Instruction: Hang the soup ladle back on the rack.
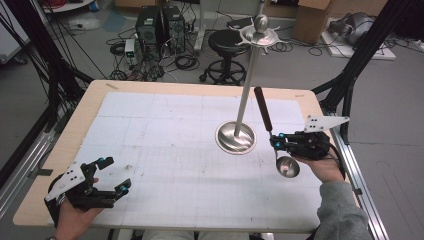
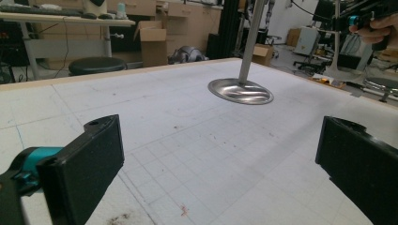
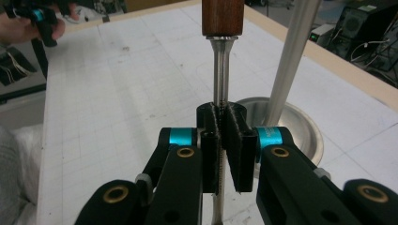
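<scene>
Colours on the table
A white gridded mat (image 1: 165, 135) is laid on the pale wood table (image 1: 95, 95); the ladle (image 1: 272, 132) is silver with a dark brown handle; black grippers are accented teal

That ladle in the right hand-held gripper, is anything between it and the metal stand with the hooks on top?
Nothing visible does. The right hand-held gripper holds the ladle by its metal shaft, just beside the stand. The stretch of mat between the ladle and the stand's round base is bare, and the hooks at the top carry nothing.

black claw (image 1: 276, 142) frames, teal joints, brass screws, grey sleeve (image 1: 340, 210)
</scene>
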Available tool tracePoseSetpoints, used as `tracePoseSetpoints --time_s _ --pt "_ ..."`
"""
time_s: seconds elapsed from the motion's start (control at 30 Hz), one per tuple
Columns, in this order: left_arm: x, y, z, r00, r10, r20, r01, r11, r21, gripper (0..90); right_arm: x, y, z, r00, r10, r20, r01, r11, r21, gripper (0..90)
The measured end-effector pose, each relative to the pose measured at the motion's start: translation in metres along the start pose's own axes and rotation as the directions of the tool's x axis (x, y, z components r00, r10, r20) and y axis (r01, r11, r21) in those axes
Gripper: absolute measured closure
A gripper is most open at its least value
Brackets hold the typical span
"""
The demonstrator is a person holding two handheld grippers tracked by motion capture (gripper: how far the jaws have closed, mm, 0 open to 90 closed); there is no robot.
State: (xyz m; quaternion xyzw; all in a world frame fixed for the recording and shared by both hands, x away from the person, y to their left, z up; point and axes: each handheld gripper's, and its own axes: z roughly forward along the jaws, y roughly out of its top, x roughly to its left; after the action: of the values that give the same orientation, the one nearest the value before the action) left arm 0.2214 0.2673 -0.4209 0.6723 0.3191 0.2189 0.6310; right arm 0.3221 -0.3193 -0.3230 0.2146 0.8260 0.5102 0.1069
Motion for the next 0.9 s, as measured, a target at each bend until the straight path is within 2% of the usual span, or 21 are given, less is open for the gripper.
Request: tracePoseSetpoints --time_s 0.03,0.17,0.33,0.47,0.6,0.77,0.9 --pt "0.0 -0.001 0.0 1.0 -0.002 -0.002 0.002 1.0 0.005 1.8 -0.002 0.001 -0.005 0.9998 0.019 0.006 -0.019 1.0 -0.012 84.7" --pt "0.0 -0.002 0.001 1.0 -0.001 -0.002 0.001 0.9999 0.013 1.8 -0.004 0.003 -0.012 0.9994 0.026 0.024 -0.025 0.999 -0.039 84.7" --pt "0.0 -0.001 -0.001 1.0 0.0 -0.006 0.0 1.0 0.007 1.8 -0.006 0.005 -0.015 0.9993 0.019 0.031 -0.017 0.998 -0.056 84.7" --pt "0.001 -0.004 0.0 0.9999 0.007 -0.015 -0.006 0.9994 0.034 1.8 -0.007 0.008 -0.019 0.998 0.023 0.059 -0.018 0.996 -0.084 84.6" --pt "0.0 -0.004 -0.001 0.9998 0.005 -0.018 -0.005 0.9997 0.022 1.8 -0.009 0.012 -0.023 0.9972 0.023 0.071 -0.015 0.993 -0.114 84.7" --pt "0.0 -0.004 -0.003 0.9998 0.008 -0.02 -0.007 0.9996 0.028 1.8 -0.01 0.019 -0.029 0.996 0.01 0.089 0.0 0.994 -0.113 84.7" --pt "0.0 -0.001 -0.005 0.9992 0.015 -0.036 -0.015 0.9998 0.016 1.8 -0.012 0.023 -0.032 0.9953 0.012 0.096 0.0 0.992 -0.123 84.7"
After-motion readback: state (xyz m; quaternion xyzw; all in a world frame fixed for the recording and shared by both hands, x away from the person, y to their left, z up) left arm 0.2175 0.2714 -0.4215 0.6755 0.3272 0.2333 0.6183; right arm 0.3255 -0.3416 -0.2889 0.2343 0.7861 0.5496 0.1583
